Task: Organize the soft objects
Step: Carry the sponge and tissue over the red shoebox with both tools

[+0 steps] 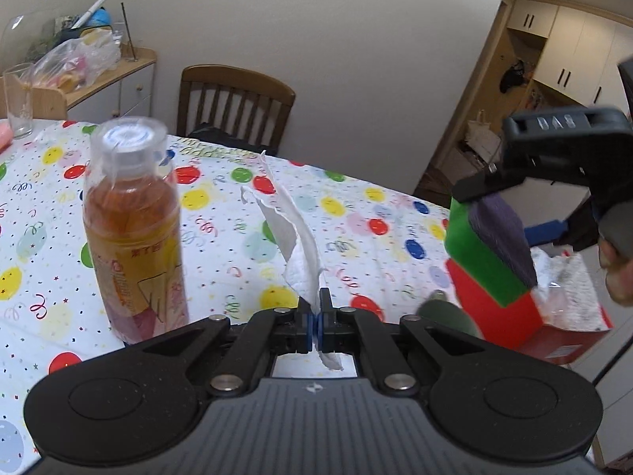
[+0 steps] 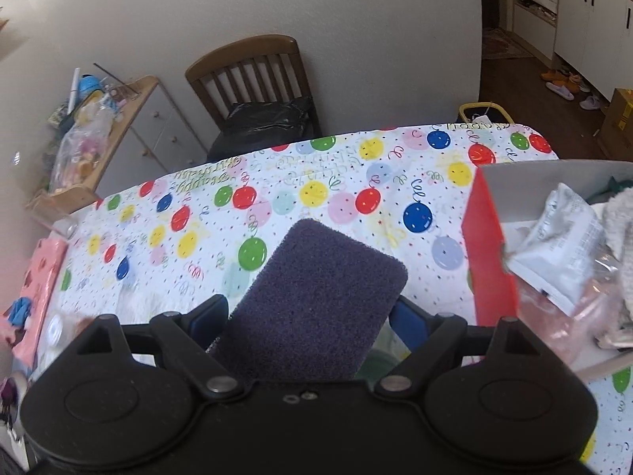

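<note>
Left wrist: one tissue [image 1: 300, 245], one sponge [image 1: 490, 245].

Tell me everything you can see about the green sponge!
The sponge is a soft block with a bright green body and a dark purple scrubby layer on one face. The right hand-held gripper squeezes it between its fingers, holding it tilted in the air, off the balloon tablecloth. It hangs beside the red box, in front of it in the left wrist view. Only the gripper touches it.
</note>
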Available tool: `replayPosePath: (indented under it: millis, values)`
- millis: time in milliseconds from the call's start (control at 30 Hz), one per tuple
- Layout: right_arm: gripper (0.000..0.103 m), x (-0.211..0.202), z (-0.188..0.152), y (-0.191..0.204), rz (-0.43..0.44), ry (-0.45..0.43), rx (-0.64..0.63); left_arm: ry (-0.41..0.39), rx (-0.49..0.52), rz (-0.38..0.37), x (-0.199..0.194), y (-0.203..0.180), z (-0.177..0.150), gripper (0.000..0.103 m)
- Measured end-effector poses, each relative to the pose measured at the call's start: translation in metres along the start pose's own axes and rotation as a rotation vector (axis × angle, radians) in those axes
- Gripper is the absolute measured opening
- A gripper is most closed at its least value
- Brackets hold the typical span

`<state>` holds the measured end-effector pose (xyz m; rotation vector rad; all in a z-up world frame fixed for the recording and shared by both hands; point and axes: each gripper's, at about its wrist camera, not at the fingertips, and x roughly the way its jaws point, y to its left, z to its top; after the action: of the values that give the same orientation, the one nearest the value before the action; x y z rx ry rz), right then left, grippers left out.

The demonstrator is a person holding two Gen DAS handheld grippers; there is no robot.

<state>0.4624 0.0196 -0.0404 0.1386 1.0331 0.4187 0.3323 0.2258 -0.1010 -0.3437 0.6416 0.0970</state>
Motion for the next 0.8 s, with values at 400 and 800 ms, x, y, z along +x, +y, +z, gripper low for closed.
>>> replayPosePath:
  millis: [400,800]
  values:
    - [0.087,-0.065,-0.017,-0.057,0.020,-0.020,-0.088,0.030,0.034,-0.086,-0.033,-0.062,0.015,0.002]
    - [0.087,-0.105,-0.015,-0.148,0.005,-0.084,-0.128,0.041,0.097,-0.167,-0.031,-0.162,0.025,0.002]
